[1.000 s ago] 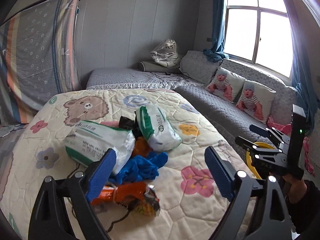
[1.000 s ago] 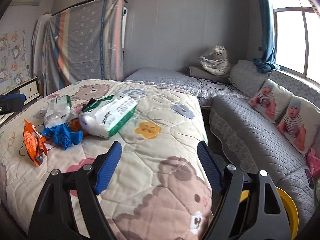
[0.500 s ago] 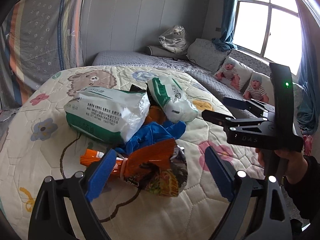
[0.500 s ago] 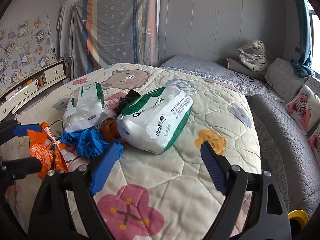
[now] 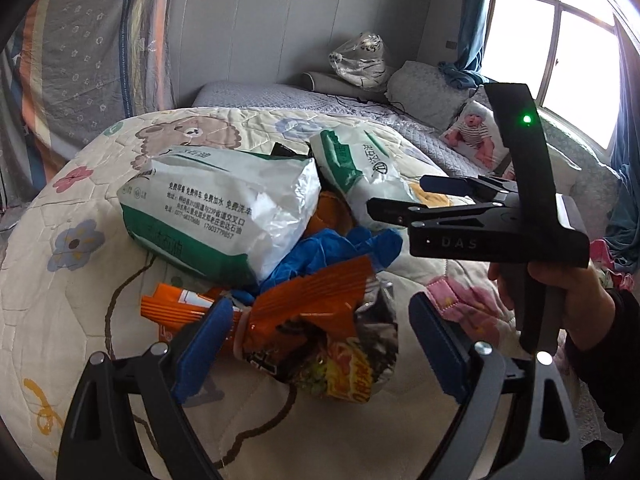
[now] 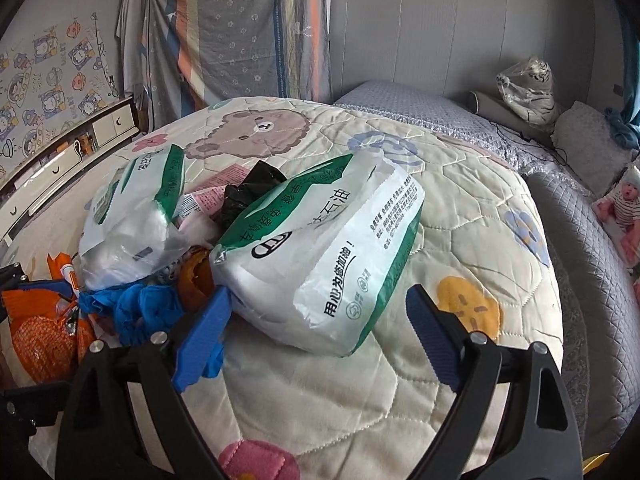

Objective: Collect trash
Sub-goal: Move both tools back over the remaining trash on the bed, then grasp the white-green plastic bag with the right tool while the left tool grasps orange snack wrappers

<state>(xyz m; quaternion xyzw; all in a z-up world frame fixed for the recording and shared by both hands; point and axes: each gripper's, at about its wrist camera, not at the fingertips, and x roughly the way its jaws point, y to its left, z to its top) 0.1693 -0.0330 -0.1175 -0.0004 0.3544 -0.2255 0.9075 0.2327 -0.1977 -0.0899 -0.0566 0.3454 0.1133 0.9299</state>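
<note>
Piled on a cartoon-bear quilt (image 5: pixel 60 320): 2 white-and-green bags (image 5: pixel 224 216) (image 6: pixel 328 256), blue gloves (image 5: pixel 332 252), orange snack wrapper (image 5: pixel 312 320) lying crosswise between left gripper (image 5: pixel 316 340) pads. Both grippers (image 6: pixel 316 332) wide open, holding nothing.

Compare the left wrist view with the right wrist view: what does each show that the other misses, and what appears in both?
Only the left wrist view shows the window, the hand holding the right tongs, and the noodle wrapper's printed face.

Only the right wrist view shows the cartoon wallpaper, the white drawers and the black bag in full.

Both show the bear quilt, two white-and-green bags, the blue glove and the plastic-wrapped tiger toy. Both tongs are open, the left tongs around the wrapper.
</note>
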